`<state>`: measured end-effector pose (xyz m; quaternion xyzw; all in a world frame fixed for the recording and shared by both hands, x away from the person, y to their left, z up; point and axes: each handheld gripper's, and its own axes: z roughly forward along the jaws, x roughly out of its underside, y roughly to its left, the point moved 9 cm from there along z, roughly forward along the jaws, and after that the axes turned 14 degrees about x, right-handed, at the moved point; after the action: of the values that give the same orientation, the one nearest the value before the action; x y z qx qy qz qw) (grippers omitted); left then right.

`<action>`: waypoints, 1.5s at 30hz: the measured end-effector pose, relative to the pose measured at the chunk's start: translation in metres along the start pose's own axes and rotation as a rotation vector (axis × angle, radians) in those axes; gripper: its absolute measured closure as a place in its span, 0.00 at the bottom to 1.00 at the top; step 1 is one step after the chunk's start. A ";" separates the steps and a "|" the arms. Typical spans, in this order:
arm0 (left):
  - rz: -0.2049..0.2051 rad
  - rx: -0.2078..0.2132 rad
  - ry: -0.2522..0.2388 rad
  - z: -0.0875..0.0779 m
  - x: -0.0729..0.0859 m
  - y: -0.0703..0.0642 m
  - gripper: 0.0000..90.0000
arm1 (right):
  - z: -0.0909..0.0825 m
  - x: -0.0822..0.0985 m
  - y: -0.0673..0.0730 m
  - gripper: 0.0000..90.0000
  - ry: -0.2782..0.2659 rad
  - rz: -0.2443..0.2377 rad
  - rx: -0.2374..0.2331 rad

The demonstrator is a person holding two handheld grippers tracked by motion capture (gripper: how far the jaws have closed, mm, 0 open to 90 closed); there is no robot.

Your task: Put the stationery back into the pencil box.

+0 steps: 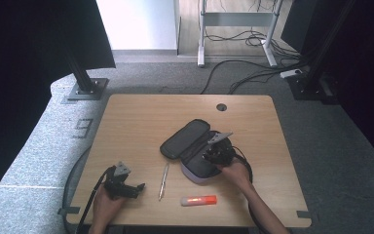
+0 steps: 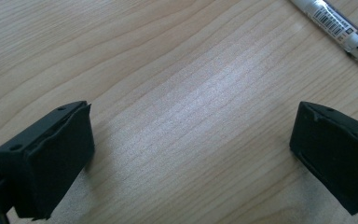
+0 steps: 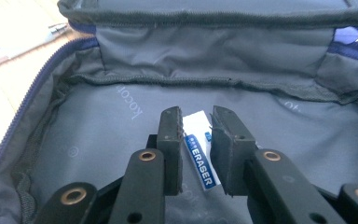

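High view: a wooden table (image 1: 141, 117) carries an open pencil case (image 1: 187, 146) near its centre, its dark lid folded back toward ten o'clock and its pale grey body lying toward four o'clock. The right gripper (image 1: 213, 155) reaches down into the case body from the five o'clock side, held by the person's right hand (image 1: 233, 171). At about seven o'clock from the case a pen (image 1: 163, 181) lies on the bare wood, and just beyond it, at about six o'clock from the case, lies an orange marker (image 1: 198, 200), apart from the pen. The left gripper (image 1: 139, 187) rests near the table's near-left corner, held by the left hand (image 1: 106, 204), its jaws pointing toward the pen at its three o'clock.

Left gripper view: the two black jaws stand wide apart over bare wood with nothing between them; the pen (image 2: 342, 29) crosses the upper right corner, clear of both jaws.

Right gripper view: the right gripper (image 3: 196, 140) is inside the grey fabric lining of the pencil case (image 3: 98, 140). A white eraser (image 3: 198, 156) with a blue band reading ERASER sits between the jaws, which are drawn in close on either side of it. They appear to touch it, though whether it hangs clear of the lining or lies on it is hard to judge.
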<state>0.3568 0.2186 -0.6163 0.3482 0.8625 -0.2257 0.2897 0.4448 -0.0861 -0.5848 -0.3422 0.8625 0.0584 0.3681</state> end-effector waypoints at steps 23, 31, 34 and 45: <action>0.000 -0.001 -0.001 0.000 0.000 0.000 0.00 | -0.017 -0.008 0.000 0.44 -0.036 -0.043 -0.003; 0.000 -0.001 -0.001 0.000 0.000 0.000 0.00 | -0.029 -0.010 0.000 0.36 -0.054 -0.045 -0.001; 0.000 -0.001 -0.001 0.000 0.000 0.000 0.00 | -0.034 -0.010 0.001 0.35 -0.058 -0.050 0.001; 0.000 -0.001 -0.001 0.000 0.000 0.000 0.00 | -0.057 -0.005 0.003 0.35 -0.071 -0.064 -0.004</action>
<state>0.3569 0.2185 -0.6163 0.3481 0.8624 -0.2255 0.2901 0.4118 -0.1010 -0.5407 -0.3682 0.8375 0.0605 0.3993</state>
